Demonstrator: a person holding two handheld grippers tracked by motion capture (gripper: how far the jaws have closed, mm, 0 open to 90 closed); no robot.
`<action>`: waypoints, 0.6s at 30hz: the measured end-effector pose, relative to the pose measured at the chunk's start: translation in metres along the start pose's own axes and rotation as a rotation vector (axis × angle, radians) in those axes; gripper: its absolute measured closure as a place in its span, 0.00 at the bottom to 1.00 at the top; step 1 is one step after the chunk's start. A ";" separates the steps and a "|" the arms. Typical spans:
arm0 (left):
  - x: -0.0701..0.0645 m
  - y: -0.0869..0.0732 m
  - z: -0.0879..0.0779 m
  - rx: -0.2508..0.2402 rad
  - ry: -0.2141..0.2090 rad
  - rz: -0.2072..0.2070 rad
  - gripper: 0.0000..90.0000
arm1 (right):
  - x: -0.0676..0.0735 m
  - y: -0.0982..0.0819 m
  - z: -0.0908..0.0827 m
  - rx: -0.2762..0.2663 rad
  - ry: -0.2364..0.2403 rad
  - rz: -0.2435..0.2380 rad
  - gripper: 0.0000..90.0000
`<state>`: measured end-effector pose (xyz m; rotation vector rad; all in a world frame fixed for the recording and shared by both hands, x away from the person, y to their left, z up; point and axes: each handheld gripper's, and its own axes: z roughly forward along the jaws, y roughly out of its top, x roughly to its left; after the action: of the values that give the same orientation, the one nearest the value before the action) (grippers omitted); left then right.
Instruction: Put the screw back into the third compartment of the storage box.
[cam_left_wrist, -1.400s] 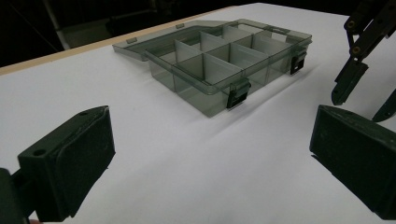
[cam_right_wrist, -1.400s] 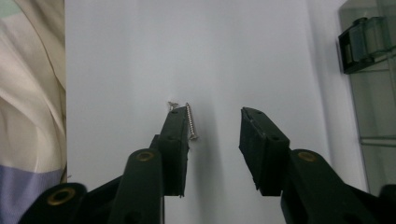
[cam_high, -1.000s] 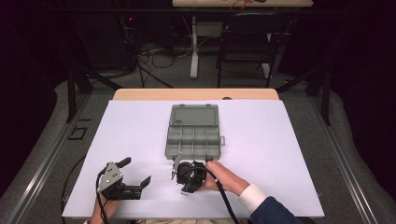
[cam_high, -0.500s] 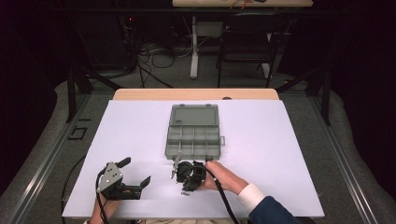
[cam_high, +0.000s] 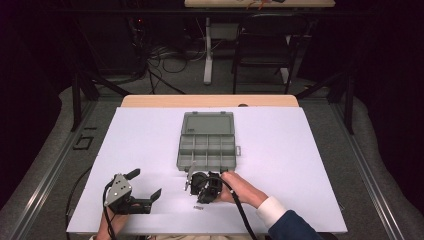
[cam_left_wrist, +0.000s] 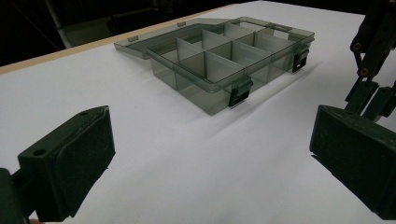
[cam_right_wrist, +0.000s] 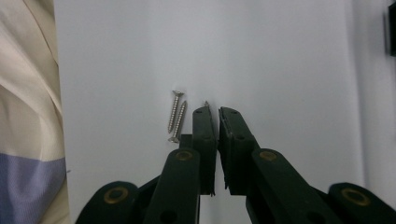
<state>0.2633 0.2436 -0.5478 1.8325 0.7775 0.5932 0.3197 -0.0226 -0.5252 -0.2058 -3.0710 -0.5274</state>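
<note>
My right gripper (cam_right_wrist: 216, 112) points down at the white table and back toward the person, its jaws drawn together after just closing. A thin screw (cam_right_wrist: 206, 103) is pinched between them, only its tip poking out. Two more screws (cam_right_wrist: 176, 115) lie side by side just left of the jaw tips. From above, that gripper (cam_high: 201, 200) sits near the table's front edge, in front of the open grey compartment box (cam_high: 181, 159). My left gripper (cam_high: 145, 184) rests open at the front left, nothing between its pads (cam_left_wrist: 74, 158).
The box (cam_left_wrist: 212, 100) has several empty compartments, and its lid (cam_high: 208, 123) lies flat behind it. White sheet (cam_high: 310, 165) covers the table. The person's cream and blue clothing (cam_right_wrist: 28, 116) is close to the screws. Chairs and cables stand beyond the far edge.
</note>
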 end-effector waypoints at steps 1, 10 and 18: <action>0.000 0.000 0.000 -0.001 0.001 -0.002 0.00 | -0.001 -0.001 -0.003 -0.005 -0.008 -0.005 0.96; 0.000 0.000 0.000 0.002 -0.001 -0.001 0.00 | -0.003 -0.004 -0.017 -0.006 -0.033 0.004 0.96; 0.000 0.000 0.000 0.000 0.005 0.000 0.00 | -0.004 -0.007 -0.026 0.001 -0.050 0.012 0.96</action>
<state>0.2633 0.2438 -0.5478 1.8311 0.7808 0.5974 0.3228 -0.0379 -0.5034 -0.2412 -3.1158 -0.5286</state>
